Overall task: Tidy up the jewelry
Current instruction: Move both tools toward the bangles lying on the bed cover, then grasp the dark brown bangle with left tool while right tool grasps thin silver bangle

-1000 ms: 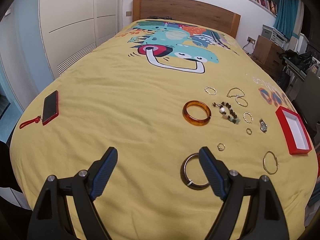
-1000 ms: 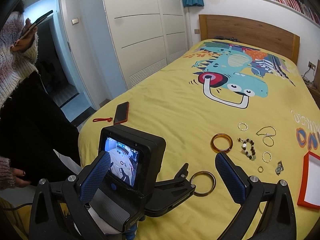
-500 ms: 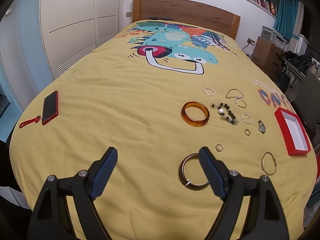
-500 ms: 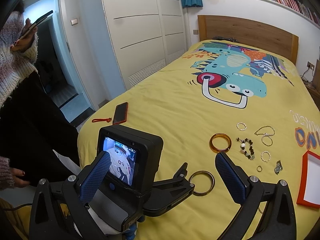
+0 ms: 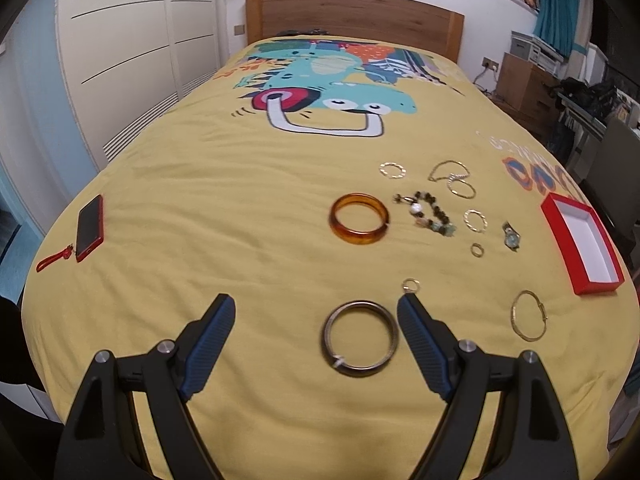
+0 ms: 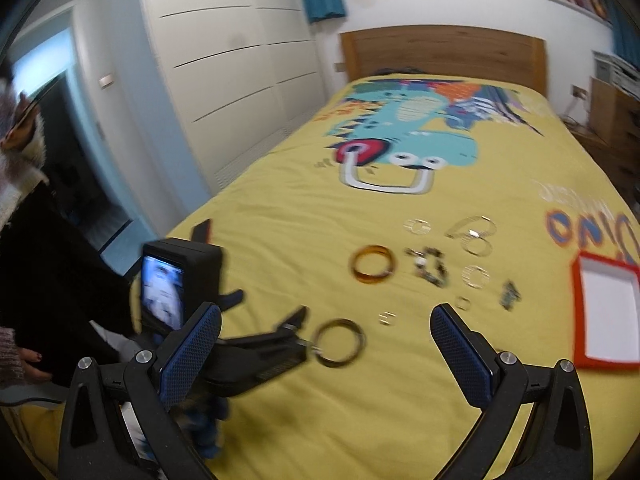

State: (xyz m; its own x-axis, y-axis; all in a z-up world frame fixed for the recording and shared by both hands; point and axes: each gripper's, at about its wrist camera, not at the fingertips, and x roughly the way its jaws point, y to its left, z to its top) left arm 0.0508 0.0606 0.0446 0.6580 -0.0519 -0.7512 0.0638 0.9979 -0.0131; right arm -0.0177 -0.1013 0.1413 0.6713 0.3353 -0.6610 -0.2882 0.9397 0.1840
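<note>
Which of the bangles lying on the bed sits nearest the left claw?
The dark grey metal bangle, lying between the left claw's open fingers. The amber resin bangle and thin gold wire bangle lie farther off.

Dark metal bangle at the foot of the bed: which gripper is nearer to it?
Left. The left gripper is open with the dark metal bangle lying between its fingers; in the right wrist view its tip reaches the bangle. The right gripper is open, farther back.
</note>
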